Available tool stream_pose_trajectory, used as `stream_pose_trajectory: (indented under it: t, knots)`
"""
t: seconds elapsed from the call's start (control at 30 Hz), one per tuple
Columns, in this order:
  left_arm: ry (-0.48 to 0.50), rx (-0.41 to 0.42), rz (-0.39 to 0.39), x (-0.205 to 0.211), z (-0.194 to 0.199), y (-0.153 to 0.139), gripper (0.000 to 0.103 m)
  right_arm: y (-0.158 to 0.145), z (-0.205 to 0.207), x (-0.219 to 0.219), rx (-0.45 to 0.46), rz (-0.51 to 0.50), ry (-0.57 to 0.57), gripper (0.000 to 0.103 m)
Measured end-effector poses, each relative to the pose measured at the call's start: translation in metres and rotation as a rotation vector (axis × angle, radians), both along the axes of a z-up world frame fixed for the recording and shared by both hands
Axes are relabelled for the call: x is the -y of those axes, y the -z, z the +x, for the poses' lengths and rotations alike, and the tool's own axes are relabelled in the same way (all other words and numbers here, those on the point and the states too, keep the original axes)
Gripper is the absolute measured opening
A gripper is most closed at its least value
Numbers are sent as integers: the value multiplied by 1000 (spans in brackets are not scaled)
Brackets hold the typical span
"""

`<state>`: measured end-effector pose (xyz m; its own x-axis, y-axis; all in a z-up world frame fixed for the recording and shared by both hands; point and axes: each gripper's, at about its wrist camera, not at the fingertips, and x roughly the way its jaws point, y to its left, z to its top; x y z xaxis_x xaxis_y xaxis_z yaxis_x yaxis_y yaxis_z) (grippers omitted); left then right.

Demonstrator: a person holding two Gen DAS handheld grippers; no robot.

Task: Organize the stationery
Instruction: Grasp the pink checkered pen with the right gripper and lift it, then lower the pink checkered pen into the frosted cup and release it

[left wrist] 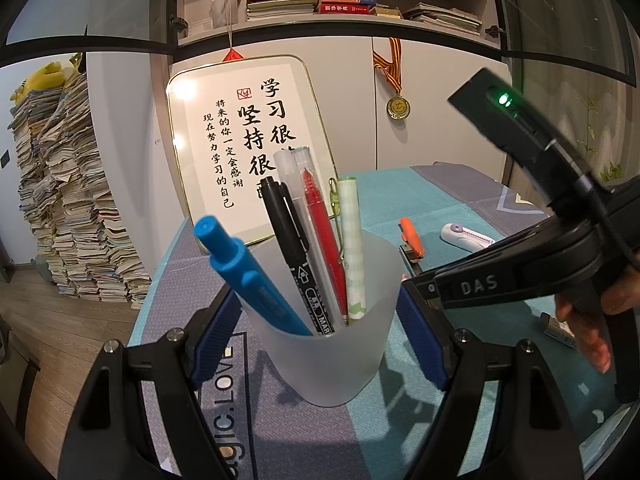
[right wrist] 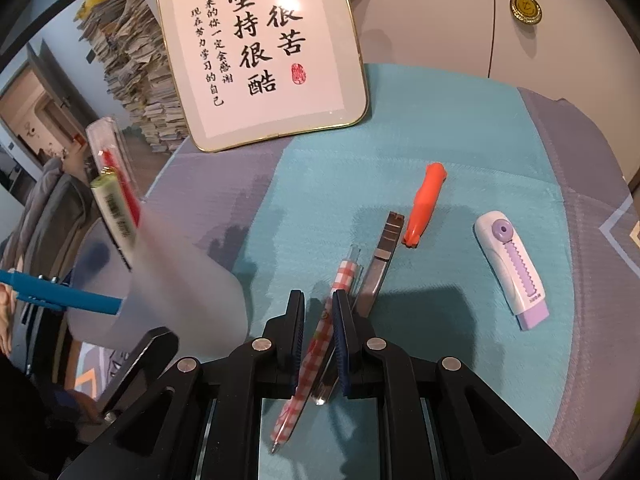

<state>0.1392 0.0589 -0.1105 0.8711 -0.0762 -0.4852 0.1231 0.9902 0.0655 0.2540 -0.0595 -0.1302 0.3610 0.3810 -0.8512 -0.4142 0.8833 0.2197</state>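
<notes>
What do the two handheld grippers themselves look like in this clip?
Both are black plastic frames with silver bolts and ribbed blue finger pads. Seen from the left wrist camera, the right gripper carries white "DAS" lettering, a black cable and a green indicator light.

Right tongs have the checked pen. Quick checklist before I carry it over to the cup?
1. Right tongs shut on checked pen: ok.
2. Pen gripped mid-body, tip toward camera: ok.
3. Left tongs bracing frosted cup: ok.
4. Cup upright on cloth: ok.
5. Room in cup beside blue marker and black marker: ok, tight.
6. Metal clip lying close beside pen, clear of the tongs: cannot tell.
</notes>
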Motion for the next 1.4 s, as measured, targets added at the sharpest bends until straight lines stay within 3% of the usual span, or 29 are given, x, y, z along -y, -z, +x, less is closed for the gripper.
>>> stream_pose_trajectory:
  t: [0.47,0.8,1.4]
  knots:
    - [0,0,1,1,0,0,78,12,-5,5,-13,-103,-6,14]
    - [0,0,1,1,0,0,78,11,-42,9,-17,-154,-122,15]
    - [0,-1,2,0,0,0,79,9,-24,0,4,-174,-120,14]
